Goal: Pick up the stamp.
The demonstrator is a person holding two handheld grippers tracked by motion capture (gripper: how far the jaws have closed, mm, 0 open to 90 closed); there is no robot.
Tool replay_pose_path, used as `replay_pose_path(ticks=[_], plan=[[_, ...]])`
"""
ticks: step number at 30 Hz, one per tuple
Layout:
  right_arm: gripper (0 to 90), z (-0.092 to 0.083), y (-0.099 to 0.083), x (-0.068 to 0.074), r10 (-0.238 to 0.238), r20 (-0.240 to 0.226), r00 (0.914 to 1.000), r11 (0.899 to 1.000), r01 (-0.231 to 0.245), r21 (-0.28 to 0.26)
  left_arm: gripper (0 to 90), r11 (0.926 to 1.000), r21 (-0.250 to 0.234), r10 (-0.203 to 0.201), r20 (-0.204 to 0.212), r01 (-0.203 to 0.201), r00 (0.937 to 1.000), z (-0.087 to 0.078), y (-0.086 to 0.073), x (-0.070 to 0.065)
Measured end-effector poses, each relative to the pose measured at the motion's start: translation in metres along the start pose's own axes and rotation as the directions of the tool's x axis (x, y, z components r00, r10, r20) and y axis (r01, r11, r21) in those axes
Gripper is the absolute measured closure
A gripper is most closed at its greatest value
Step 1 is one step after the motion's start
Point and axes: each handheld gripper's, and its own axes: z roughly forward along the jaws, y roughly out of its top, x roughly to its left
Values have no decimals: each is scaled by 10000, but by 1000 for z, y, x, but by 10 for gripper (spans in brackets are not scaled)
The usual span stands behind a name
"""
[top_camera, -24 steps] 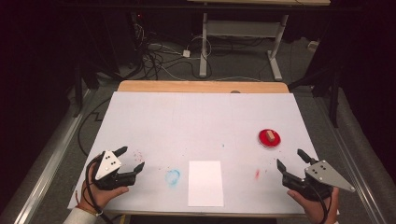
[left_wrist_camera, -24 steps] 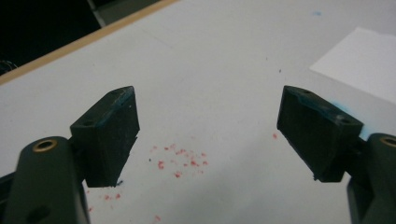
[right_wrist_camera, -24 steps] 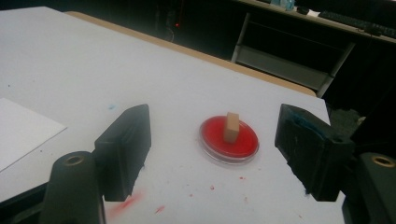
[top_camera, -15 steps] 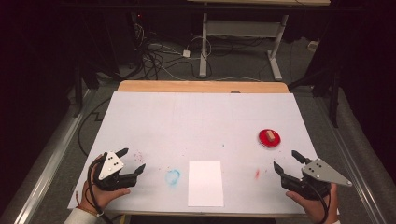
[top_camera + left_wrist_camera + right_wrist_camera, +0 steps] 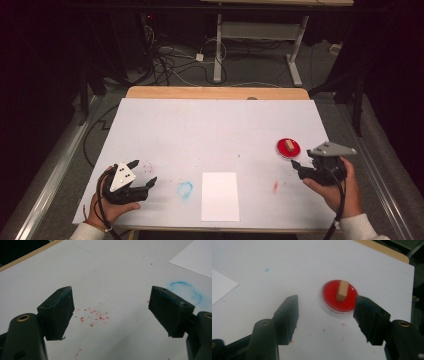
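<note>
A small round red dish (image 5: pixel 288 148) with a tan wooden block (image 5: pixel 289 145) standing in it sits at the right of the white table cover (image 5: pixel 215 130). My right gripper (image 5: pixel 303 160) is open just near-side and right of the dish. In the right gripper view the dish (image 5: pixel 329 296) and block (image 5: pixel 342 290) lie just beyond my open right gripper (image 5: pixel 327 302), between the lines of its jaws. My left gripper (image 5: pixel 143 171) rests open at the near left, holding nothing. In its own view the left gripper (image 5: pixel 111 292) hangs over red specks (image 5: pixel 93 316).
A white paper sheet (image 5: pixel 220 196) lies at the near middle, with a blue ring smudge (image 5: pixel 185 189) to its left and a red smear (image 5: pixel 275 186) to its right. The table's wooden far edge (image 5: pixel 215 93) shows beyond the cover. Cables and desk legs lie on the floor behind.
My right gripper has moved forward and a little left, from the near right corner up to the red dish. The left gripper has barely shifted.
</note>
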Motion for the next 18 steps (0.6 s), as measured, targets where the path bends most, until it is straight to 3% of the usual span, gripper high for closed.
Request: replay_pose_path(ticks=[6,8,10,14,18], plan=[[393,29,41,-24,275,-2,9996,9858,-271,1658,189,9999,97,65,160,-66,9999,3,0,-2],[399,40,51,-31,589,-402,9975,9729,-484,2262,189,10000,62,37,107,-37,9999,2,0,-1],[411,50,57,-33,540,-109,9985,9636,-493,2629,189,10000,19,23,111,-23,9999,1,0,-1],[454,72,61,-35,572,-149,9983,9339,-482,3543,189,10000,55,-8,82,8,10000,1,-1,0],[503,89,60,-36,697,-43,9976,9126,-621,4042,189,10000,78,6,57,-6,10000,1,-1,1]])
